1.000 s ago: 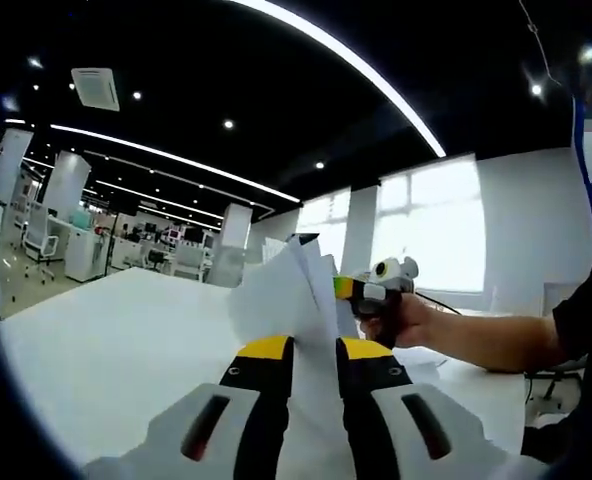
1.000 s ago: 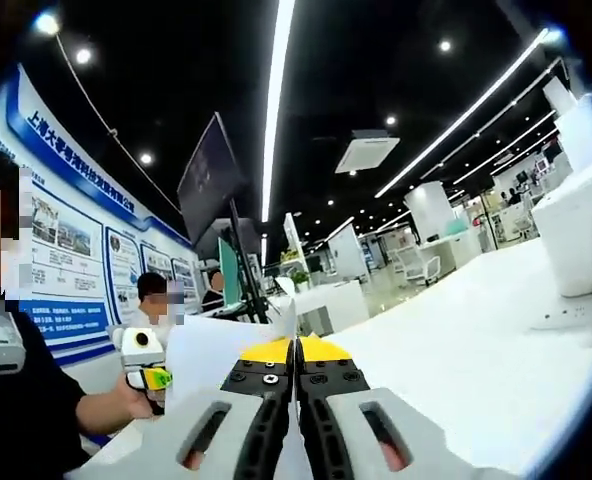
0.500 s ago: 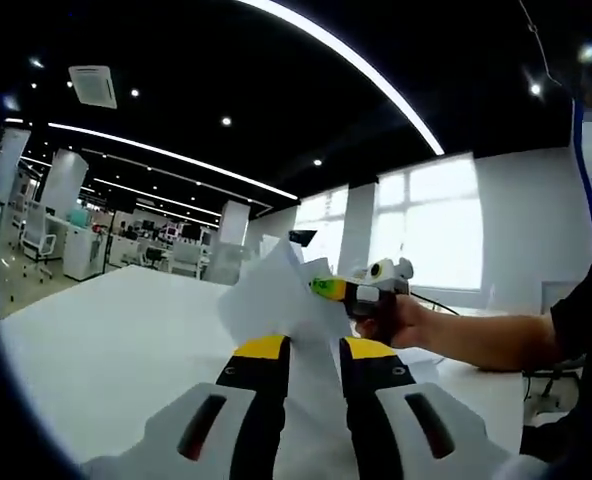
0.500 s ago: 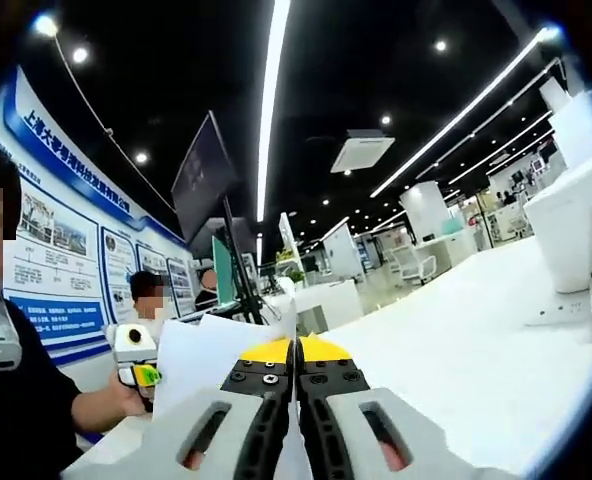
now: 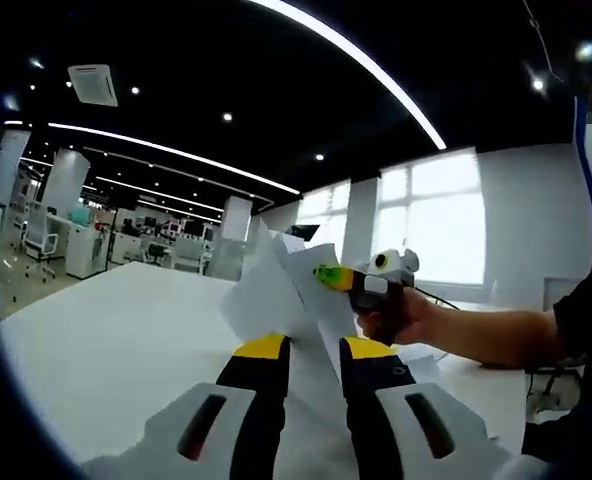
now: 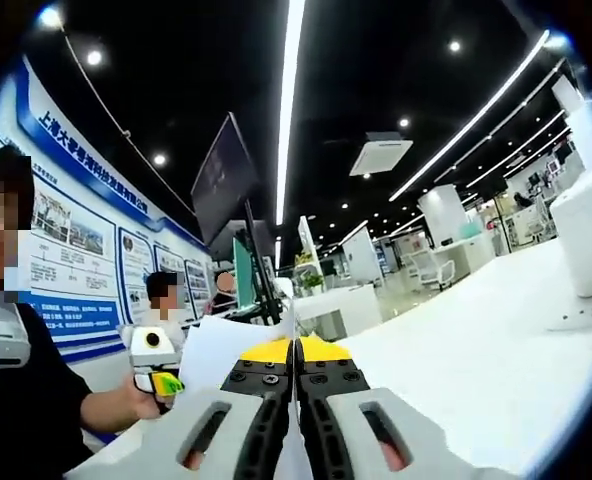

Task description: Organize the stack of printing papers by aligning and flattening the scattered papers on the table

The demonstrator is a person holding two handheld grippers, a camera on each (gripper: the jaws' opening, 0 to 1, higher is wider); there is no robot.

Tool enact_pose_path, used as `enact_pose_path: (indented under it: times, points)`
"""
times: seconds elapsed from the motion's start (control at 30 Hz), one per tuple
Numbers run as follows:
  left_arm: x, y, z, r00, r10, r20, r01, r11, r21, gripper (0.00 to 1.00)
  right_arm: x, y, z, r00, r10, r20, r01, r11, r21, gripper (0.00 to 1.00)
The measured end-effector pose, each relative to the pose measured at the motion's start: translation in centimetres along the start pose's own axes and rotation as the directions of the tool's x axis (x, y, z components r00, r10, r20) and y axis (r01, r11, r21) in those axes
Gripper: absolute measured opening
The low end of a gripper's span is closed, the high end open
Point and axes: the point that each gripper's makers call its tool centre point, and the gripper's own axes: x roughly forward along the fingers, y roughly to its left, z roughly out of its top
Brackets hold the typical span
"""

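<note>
A stack of white printing papers (image 5: pixel 281 290) stands on edge above the white table (image 5: pixel 106 330). Its lower part runs between my left gripper's (image 5: pixel 316 348) yellow-tipped jaws, which are closed on it. From the right, a hand carries my right gripper (image 5: pixel 328 276) against the sheets' upper right edge. In the right gripper view, the right gripper (image 6: pixel 296 346) is shut on a thin paper edge, and the sheets (image 6: pixel 221 355) spread to the left. The left gripper (image 6: pixel 161 382) holds their far side, a hand behind it.
The white table (image 6: pixel 476 370) stretches to the right, with a white box (image 6: pixel 588 245) at its far edge. A dark monitor on a stand (image 6: pixel 226 185) rises behind the papers. A seated person (image 6: pixel 161 295) is by the poster wall. Office desks (image 5: pixel 86 250) lie far left.
In the left gripper view, the right gripper has slid a little left along the papers' upper edge, and the sheets have tilted slightly. Both grippers keep their hold.
</note>
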Motion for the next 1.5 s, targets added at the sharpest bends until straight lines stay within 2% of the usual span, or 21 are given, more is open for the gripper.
enact_pose_path:
  times: [0.3,0.37,0.43,0.67,0.97,1.2,1.43,1.5]
  points:
    - [0.1,0.2,-0.7,0.999,0.022,-0.039,-0.020,0.999,0.038,0.21,0.1,1.2,0.0,0.999,0.032,0.002,-0.032,0.999,-0.004,0.00]
    - [0.1,0.3,-0.9,0.998,0.027,-0.048,-0.024,0.998,0.055,0.17,0.1,1.3,0.0,0.999,0.036,0.003,-0.036,0.999,-0.003,0.00]
    - [0.0,0.4,-0.9,0.998,0.034,-0.055,-0.031,0.998,0.061,0.07,0.1,1.3,-0.1,0.999,0.036,0.002,-0.036,0.999,-0.005,0.00]
    - [-0.1,0.8,-0.9,0.997,0.054,-0.054,-0.051,0.997,0.066,0.06,-0.2,1.3,-0.1,1.000,0.030,-0.005,-0.030,0.999,-0.013,0.00]
    - [-0.5,1.2,-0.3,0.997,0.071,-0.024,-0.070,0.996,0.057,0.06,-1.7,1.2,1.4,1.000,-0.013,0.020,0.014,0.998,-0.063,0.09]
    - [-0.6,1.4,0.0,0.997,0.072,-0.007,-0.072,0.996,0.051,0.06,-3.5,1.3,3.1,0.998,-0.045,0.037,0.050,0.991,-0.124,0.11]
    - [-0.9,1.6,0.6,0.997,0.067,0.023,-0.068,0.997,0.038,0.06,-4.8,1.0,4.2,0.995,-0.102,0.022,0.104,0.974,-0.204,0.15]
    - [-1.1,1.6,0.9,0.997,0.061,0.040,-0.062,0.998,0.028,0.06,-5.2,0.5,4.5,0.989,-0.148,-0.010,0.141,0.960,-0.241,0.16]
